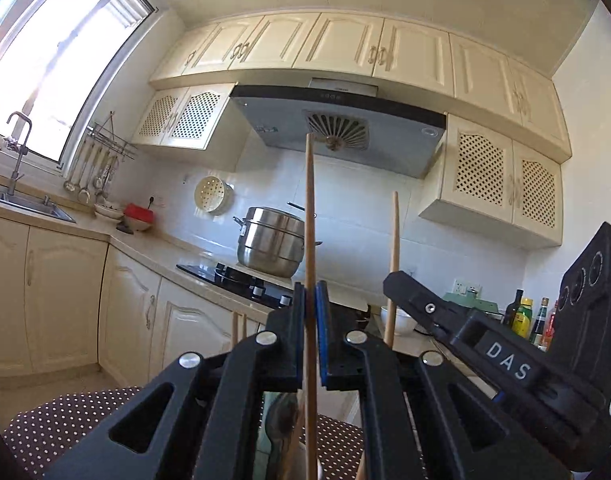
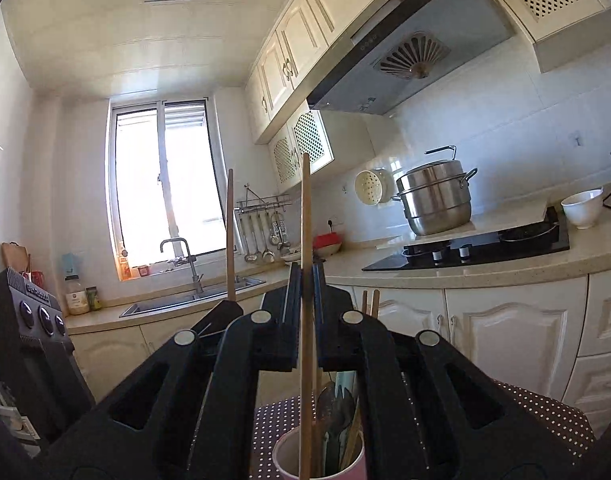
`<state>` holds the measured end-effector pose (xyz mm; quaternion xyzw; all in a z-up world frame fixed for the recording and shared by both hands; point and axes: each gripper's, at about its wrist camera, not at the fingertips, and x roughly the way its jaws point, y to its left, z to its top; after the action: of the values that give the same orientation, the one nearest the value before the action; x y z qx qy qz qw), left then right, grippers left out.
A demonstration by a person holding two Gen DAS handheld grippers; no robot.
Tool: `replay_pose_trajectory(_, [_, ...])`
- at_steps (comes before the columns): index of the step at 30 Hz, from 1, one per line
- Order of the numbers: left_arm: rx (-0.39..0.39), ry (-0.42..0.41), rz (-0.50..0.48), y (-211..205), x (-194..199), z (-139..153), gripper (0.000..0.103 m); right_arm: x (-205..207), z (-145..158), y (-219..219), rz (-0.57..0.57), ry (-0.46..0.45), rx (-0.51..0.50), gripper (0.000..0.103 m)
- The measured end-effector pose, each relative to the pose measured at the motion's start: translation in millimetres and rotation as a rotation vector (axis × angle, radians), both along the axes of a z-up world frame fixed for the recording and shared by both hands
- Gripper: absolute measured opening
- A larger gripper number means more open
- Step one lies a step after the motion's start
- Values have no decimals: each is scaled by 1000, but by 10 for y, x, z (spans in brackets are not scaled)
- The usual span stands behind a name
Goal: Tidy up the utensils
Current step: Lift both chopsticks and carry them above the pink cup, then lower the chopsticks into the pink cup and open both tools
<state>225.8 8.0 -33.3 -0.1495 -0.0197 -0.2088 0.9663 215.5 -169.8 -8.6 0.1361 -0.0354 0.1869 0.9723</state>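
Observation:
My left gripper [image 1: 310, 304] is shut on a wooden chopstick [image 1: 310, 208] that stands upright. My right gripper [image 2: 306, 284] is shut on a second upright wooden chopstick [image 2: 305, 216]; its lower end reaches into a pink cup [image 2: 283, 454] holding spoons [image 2: 335, 412] and other utensils. The right gripper [image 1: 485, 344] shows at the right of the left wrist view with its chopstick [image 1: 393, 240]. The left gripper's chopstick [image 2: 230, 236] shows left of centre in the right wrist view. Two more chopstick tips [image 2: 370, 302] stick up beside the right gripper.
A brown polka-dot cloth [image 2: 545, 420] covers the surface under the cup. Behind are a counter with a black hob [image 2: 485, 246], a steel steamer pot [image 2: 435, 200], a white bowl [image 2: 581, 208], a sink [image 2: 193, 298], hanging ladles [image 2: 261, 236] and bottles [image 1: 523, 318].

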Motion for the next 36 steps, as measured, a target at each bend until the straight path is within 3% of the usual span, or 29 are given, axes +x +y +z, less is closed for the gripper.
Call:
replay_pose_trajectory(12, [-13,62,8,54,397,-372,6,249,-135,-13,-22,-20,15,6])
replay_pose_trajectory(24, [-20,83,23,97,447,-461,7,300,-267,61,-19,5,-29,6])
replay_pose_trajectory(25, [-23,83,26,104,446,-457,8,294,-266,62,-20,5,-29,6])
replay_pose_trajectory(27, [-28,81,34,125,434,-452,33,282,-258,69,-19,7,-31,6])
replay_pose_trajectory(36, [-25,78,52,154,408,-416,34,250,-240,73,-25,24,-43,6])
